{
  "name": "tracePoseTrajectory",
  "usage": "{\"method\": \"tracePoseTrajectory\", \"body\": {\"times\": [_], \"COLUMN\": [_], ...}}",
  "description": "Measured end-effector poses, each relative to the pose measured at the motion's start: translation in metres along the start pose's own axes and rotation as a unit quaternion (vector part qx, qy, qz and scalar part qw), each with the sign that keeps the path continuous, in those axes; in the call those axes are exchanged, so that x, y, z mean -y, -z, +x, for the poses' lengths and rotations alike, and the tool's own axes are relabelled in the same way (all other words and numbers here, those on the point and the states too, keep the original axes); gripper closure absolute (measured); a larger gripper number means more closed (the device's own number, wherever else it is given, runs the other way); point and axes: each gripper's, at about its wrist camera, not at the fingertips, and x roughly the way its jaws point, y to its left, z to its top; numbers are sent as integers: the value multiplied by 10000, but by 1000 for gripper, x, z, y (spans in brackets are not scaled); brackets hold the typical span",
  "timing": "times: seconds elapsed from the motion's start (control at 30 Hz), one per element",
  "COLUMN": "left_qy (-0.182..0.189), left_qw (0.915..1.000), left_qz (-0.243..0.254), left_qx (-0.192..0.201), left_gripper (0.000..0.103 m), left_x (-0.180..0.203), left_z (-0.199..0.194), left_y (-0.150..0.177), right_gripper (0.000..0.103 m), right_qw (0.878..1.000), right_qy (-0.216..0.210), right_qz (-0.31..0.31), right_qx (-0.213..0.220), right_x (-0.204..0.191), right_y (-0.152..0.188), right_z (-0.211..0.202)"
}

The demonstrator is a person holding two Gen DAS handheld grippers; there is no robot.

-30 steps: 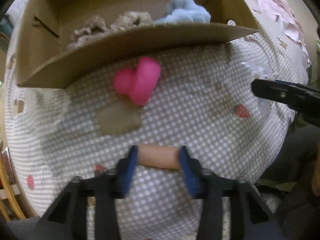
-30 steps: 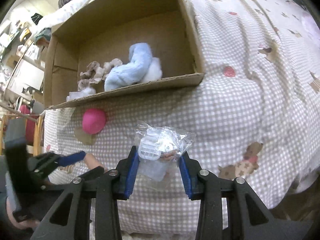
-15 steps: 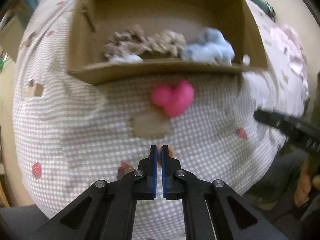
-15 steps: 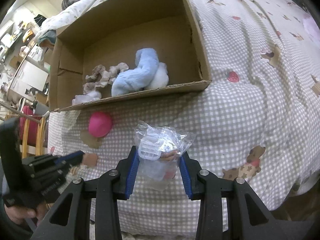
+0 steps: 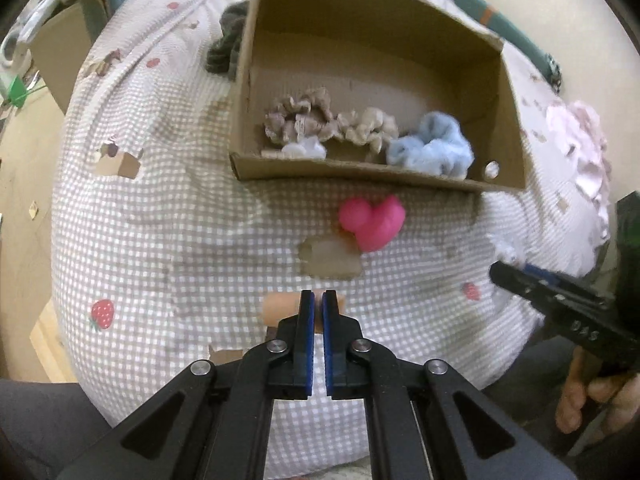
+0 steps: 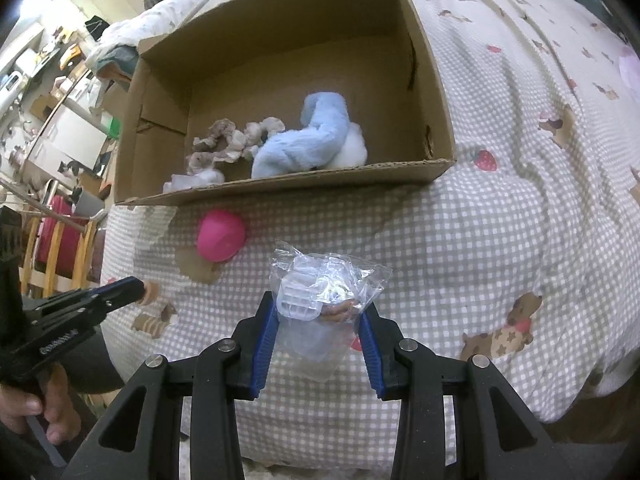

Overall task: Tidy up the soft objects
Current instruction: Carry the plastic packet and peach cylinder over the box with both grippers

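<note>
My left gripper (image 5: 312, 295) is shut on a small peach foam roll (image 5: 280, 309) and holds it just above the checked bedspread; it also shows in the right wrist view (image 6: 138, 289). My right gripper (image 6: 318, 316) stands around a clear plastic bag (image 6: 320, 292) with pale items inside, its blue pads touching the bag's sides. A pink soft toy (image 5: 374, 220) lies before the cardboard box (image 5: 360, 170). The box holds beige scrunchies (image 5: 300, 120) and a light blue plush (image 5: 434, 148).
The bed is covered by a grey-white checked spread (image 5: 160, 240) that falls away at the near edge. A dark cloth (image 5: 226, 44) lies left of the box. Pink fabric (image 5: 580, 140) lies at the right. Furniture and shelves (image 6: 52, 120) stand beyond the bed's left side.
My left gripper has shut on the peach roll and pulled back and up from the bed. My right gripper has stayed around the plastic bag.
</note>
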Motion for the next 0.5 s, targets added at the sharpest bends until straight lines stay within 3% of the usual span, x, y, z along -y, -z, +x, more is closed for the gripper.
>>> {"method": "tracePoseTrajectory", "body": {"times": [0.23, 0.5], "left_qy": [435, 404], "left_qw": [9963, 9941], "left_qz": [-440, -324], "left_qx": [596, 953], "left_gripper": [99, 99], "left_x": [-11, 3], "left_z": [-48, -79], "left_y": [-7, -24], "right_gripper": [62, 62], "right_qw": [9990, 9960], "right_qy": [-287, -686], "right_qz": [63, 79], "right_qx": [322, 573], "right_x": [2, -2], "right_y": [1, -7], "right_z": [-27, -56]}}
